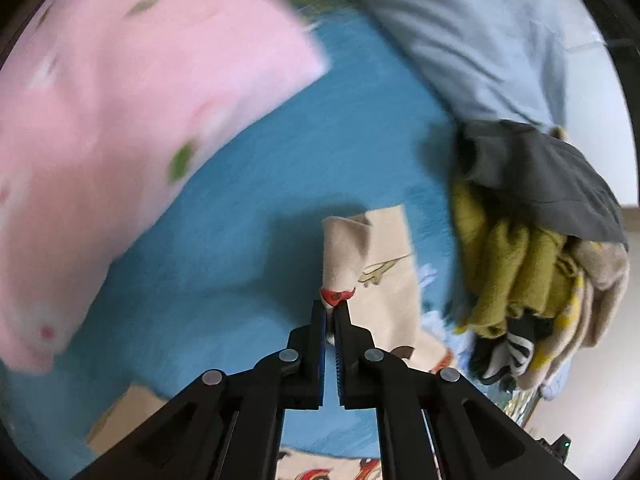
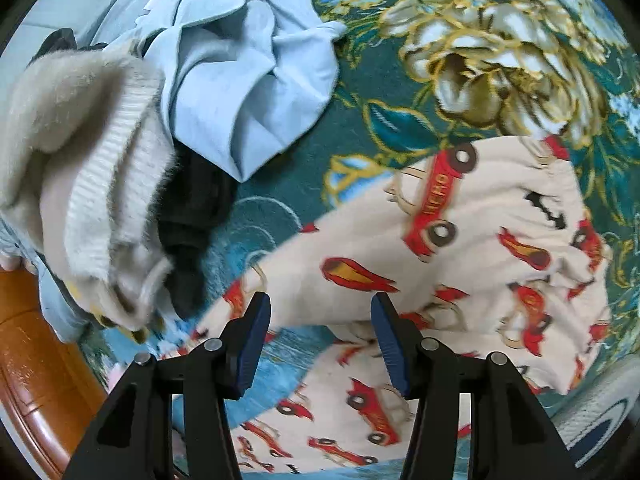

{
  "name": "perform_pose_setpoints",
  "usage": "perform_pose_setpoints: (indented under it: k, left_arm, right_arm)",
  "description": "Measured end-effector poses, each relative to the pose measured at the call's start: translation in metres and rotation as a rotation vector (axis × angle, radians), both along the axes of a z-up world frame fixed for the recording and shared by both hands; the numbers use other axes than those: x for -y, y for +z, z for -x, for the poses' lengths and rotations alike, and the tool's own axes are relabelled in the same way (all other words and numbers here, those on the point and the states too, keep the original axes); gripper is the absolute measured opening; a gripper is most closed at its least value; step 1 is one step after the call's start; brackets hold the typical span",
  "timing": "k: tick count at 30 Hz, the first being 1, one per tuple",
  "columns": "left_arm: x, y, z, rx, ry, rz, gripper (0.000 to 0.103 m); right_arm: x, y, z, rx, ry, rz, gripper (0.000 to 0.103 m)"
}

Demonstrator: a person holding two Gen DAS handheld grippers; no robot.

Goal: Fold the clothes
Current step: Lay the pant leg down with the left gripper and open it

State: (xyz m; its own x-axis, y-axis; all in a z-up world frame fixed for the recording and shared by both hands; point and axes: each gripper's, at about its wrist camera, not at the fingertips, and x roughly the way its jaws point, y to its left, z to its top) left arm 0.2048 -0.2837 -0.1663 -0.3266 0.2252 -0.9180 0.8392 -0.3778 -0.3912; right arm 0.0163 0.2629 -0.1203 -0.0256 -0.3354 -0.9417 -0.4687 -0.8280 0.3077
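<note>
Cream cotton printed with red cartoon cars made up the small garment (image 2: 460, 240) being folded; in the right wrist view it lay spread across a dark green floral bedspread (image 2: 400, 92), filling the area from 3 o'clock to 6 o'clock. The right hand-held gripper (image 2: 318, 344) hovered just over its near edge with its blue-padded jaws wide apart, holding nothing.

In the left wrist view, the left hand-held gripper (image 1: 331, 312) had its jaws pressed together on a raised cream corner of the same garment (image 1: 348, 256), lifted above a plain blue cloth (image 1: 280, 168).

The step in hand looked like drawing one edge over to make a fold. The next move probably called for the right hand-held gripper to close on the opposite edge so both could carry the cloth across evenly.

A heap of unfolded clothes sat at 9 o'clock in the right wrist view: a fuzzy beige ribbed sweater (image 2: 80, 152), a pale blue shirt (image 2: 248, 80) and something black beneath. A pink blanket (image 1: 120, 112) at 10 o'clock in the left wrist view was blurred. The garment's shape, whether top or trousers, could not be made out, and its far edges were cut off.
</note>
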Motion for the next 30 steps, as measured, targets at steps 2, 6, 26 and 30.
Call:
perform_pose_setpoints:
  k: [2, 6, 26, 30]
  left_arm:
    - [-0.001, -0.010, -0.015, 0.048, 0.063, -0.043, 0.010]
    - [-0.005, -0.001, -0.037, 0.047, 0.135, -0.066, 0.018]
    - [0.019, -0.012, 0.017, 0.218, 0.130, -0.011, 0.062]
    - [0.014, 0.005, 0.034, 0.197, 0.110, -0.054, 0.061]
  right_arm:
    - [0.009, -0.004, 0.000, 0.007, 0.052, -0.016, 0.054]
    - [0.024, -0.012, -0.004, 0.024, 0.134, -0.057, 0.054]
    - [-0.021, -0.047, 0.017, 0.091, -0.177, 0.047, 0.054]
    - [-0.011, -0.045, 0.030, 0.073, -0.124, 0.034, 0.054]
